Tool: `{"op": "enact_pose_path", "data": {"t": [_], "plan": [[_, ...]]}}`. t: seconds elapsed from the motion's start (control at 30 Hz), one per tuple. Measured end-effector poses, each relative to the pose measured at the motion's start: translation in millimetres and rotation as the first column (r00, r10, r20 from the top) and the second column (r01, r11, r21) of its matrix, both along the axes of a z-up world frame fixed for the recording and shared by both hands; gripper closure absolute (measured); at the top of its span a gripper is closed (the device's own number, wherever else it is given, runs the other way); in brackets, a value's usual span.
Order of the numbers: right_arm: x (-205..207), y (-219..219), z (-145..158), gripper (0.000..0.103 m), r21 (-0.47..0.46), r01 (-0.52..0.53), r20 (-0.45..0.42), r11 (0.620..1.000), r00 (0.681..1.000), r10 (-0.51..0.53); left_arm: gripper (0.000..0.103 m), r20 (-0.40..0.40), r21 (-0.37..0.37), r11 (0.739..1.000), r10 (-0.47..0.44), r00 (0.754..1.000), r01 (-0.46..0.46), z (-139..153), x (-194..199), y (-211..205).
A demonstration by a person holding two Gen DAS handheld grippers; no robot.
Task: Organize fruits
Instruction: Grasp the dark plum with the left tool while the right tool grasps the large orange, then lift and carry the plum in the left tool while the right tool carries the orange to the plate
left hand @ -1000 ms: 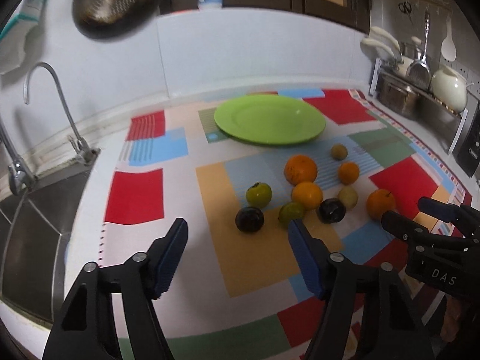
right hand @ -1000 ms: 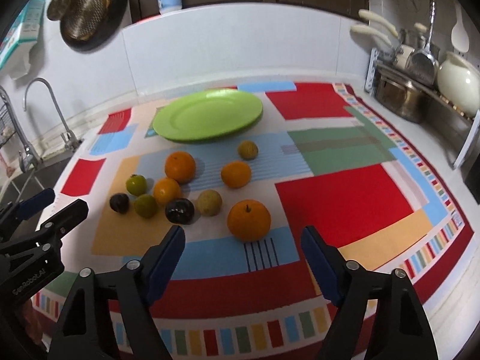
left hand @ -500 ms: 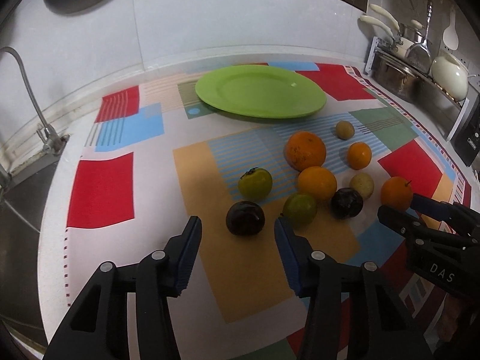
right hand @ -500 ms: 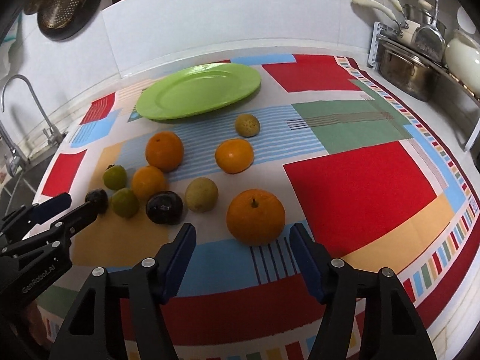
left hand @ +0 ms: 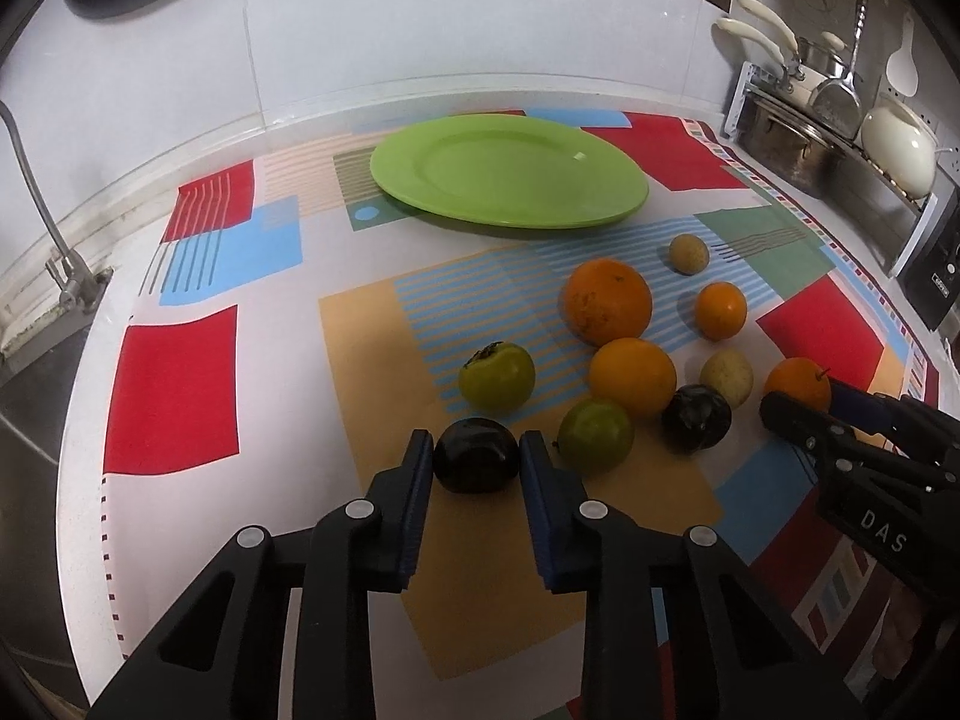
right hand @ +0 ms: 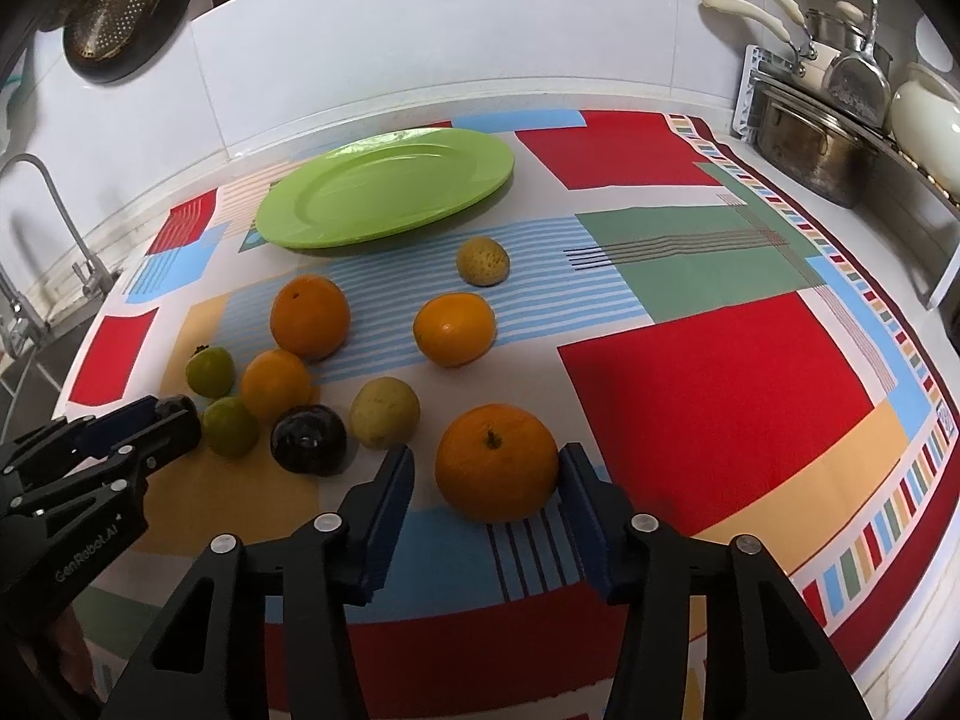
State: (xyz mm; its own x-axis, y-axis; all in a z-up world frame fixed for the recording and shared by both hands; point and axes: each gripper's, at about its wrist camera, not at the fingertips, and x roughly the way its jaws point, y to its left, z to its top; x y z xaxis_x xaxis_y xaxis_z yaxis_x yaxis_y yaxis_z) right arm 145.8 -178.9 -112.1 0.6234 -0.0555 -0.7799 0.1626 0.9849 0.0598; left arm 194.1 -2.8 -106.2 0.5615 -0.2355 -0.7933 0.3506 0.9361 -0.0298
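Fruits lie loose in a cluster on the patterned cloth (left hand: 174, 384) covering the surface, below the empty green plate (left hand: 510, 171) at upper centre of both views. The left gripper (left hand: 477, 459), whose jaws have just been closing, has its pads against both flanks of a dark round fruit (left hand: 476, 461) at lower centre of the left view. The right gripper (right hand: 487, 468), also just closing, straddles a stemmed orange (right hand: 495, 461) at lower centre of the right view; its right pad touches the peel, while a gap shows on the left, so it is not yet clamped. Handling, as a judgement: both fruits are round, smooth and apt to roll or squirt out; the dark one looks glossy and possibly soft, so light pressure is advisable. Hold is best taken across the widest girth, pads opposed, the orange's stem left upward.
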Motion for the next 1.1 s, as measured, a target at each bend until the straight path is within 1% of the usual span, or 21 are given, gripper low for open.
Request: {"op": "enact_pose_path", "data": {"t": [0.03,0.07,0.27,0.43,0.7,0.93,1.03,1.1], "plan": [[0,0,1,0.060,-0.006,0.001,0.003,1.000,1.000,-0.001,0.074,0.001,0.001,1.000,-0.002,1.000,0.002,0,0,-1],[0,0,1,0.061,-0.008,-0.001,0.003,1.000,1.000,0.001,0.074,0.002,0.001,1.000,-0.008,1.000,0.008,0,0,-1],[-1,1,4,0.061,-0.009,-0.007,0.013,1.000,1.000,0.007,0.074,0.020,-0.007,1.000,-0.026,0.999,0.026,7,-3,-1],[-6,9,16,0.061,-0.013,-0.030,0.036,0.999,0.999,0.031,0.074,0.036,-0.023,0.999,-0.043,0.998,0.043,18,-8,1],[-18,25,40,0.061,-0.033,-0.054,0.091,0.998,0.994,0.057,0.074,0.086,-0.035,0.996,-0.081,0.993,0.084,39,-18,3],[-22,28,56,0.061,-0.039,-0.110,0.137,0.993,0.984,0.114,0.074,0.124,-0.046,0.998,-0.044,0.991,0.050,56,-26,3],[-19,25,62,0.061,-0.034,-0.160,0.160,0.987,0.974,0.163,0.074,0.143,-0.053,0.999,0.004,0.990,0.003,63,-29,1],[-15,22,65,0.061,-0.032,-0.194,0.166,0.980,0.966,0.197,0.074,0.136,-0.067,0.998,0.027,0.990,-0.018,67,-30,-2]]}}
